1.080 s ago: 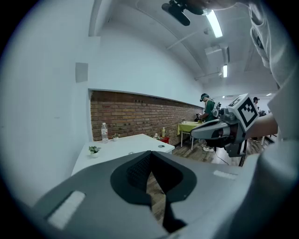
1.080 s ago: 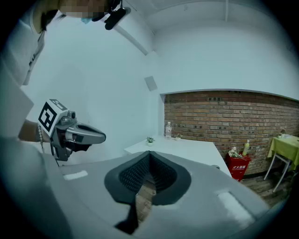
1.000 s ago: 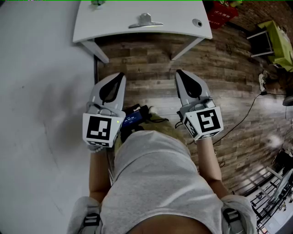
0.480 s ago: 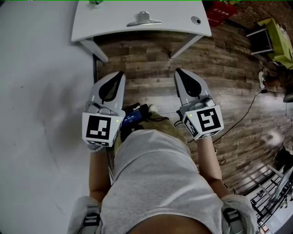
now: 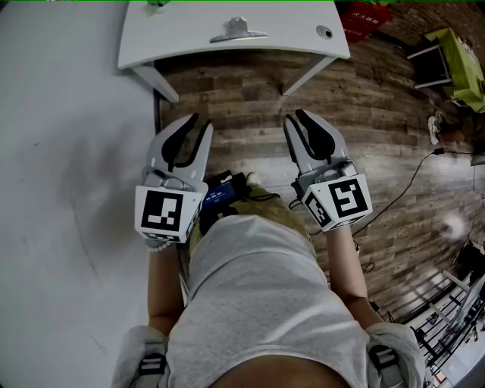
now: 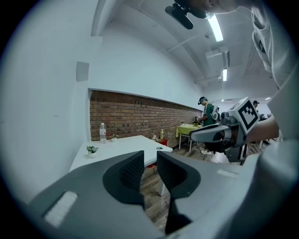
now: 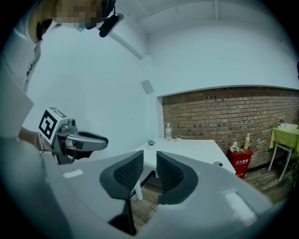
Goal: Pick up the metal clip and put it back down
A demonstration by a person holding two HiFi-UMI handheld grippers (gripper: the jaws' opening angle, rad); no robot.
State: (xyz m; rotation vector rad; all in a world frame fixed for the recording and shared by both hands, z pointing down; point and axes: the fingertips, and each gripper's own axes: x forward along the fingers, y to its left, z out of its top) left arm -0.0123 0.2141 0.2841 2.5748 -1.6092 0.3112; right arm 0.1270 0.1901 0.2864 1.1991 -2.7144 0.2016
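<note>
The metal clip (image 5: 239,30) lies on the white table (image 5: 174,38) at the top of the head view, near the table's front edge. Both grippers hang over the wooden floor, well short of the table and apart from the clip. My left gripper (image 5: 198,123) is open; its jaws have just been opening with nothing between them. My right gripper (image 5: 295,117) is open too, its jaws also just parted and empty. In the left gripper view the jaws (image 6: 149,156) point at the table (image 6: 126,147); in the right gripper view the jaws (image 7: 149,156) do likewise. I cannot make out the clip in either gripper view.
A water bottle (image 6: 102,132) and a small plant (image 6: 92,150) stand at the table's far end by the brick wall. A round hole (image 5: 324,32) sits in the table's right corner. A red crate (image 5: 367,19), a green table (image 5: 462,61) and a floor cable (image 5: 402,189) lie to the right.
Both grippers' jaws were shut in the earlier frames and now stand parted. Neither hand has shifted, and the clip stays on the table.
</note>
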